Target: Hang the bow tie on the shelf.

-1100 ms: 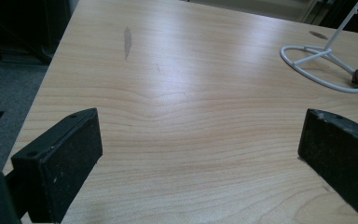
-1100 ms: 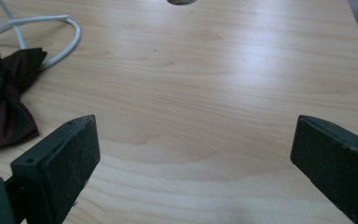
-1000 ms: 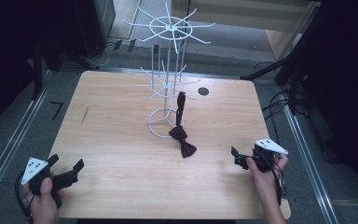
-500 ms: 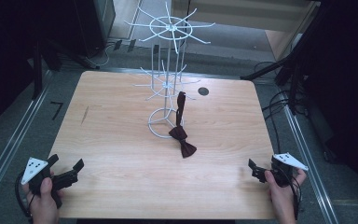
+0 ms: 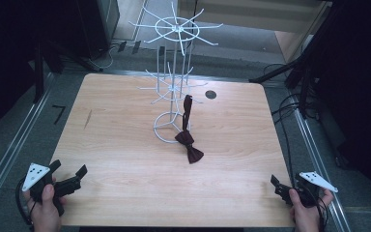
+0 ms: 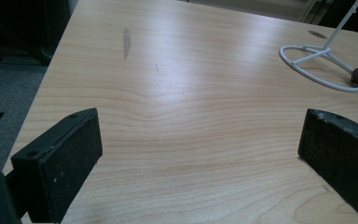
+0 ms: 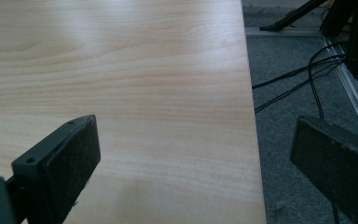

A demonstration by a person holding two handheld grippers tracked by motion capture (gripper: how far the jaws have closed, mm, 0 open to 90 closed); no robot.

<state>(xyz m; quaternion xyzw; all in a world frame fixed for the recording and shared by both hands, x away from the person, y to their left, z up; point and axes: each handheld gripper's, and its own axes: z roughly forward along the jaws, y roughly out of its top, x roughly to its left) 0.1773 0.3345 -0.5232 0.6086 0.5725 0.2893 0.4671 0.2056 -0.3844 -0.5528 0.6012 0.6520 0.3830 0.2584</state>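
Note:
A white wire rack [image 5: 174, 82] stands at the back middle of the wooden table [image 5: 121, 145]. A dark maroon bow tie [image 5: 189, 144] hangs by its strap from a low hook, and its bow rests on the table beside the rack's ring base [image 6: 314, 69]. My left gripper [image 5: 69, 171] is open at the near left corner, nothing between its jaws [image 6: 200, 154]. My right gripper [image 5: 279, 187] is open at the near right corner, its jaws [image 7: 196, 158] straddling the table's right edge with nothing held.
A dark round hole [image 5: 210, 94] lies behind the rack. A dark streak [image 5: 88, 118] marks the wood at the left. Cables [image 7: 303, 79] run over the grey floor off the right edge, beside a metal rail [image 5: 314, 140].
My right gripper has drawn back and to the right, from beside the bow tie's side of the table to the near right corner. The left gripper has stayed put.

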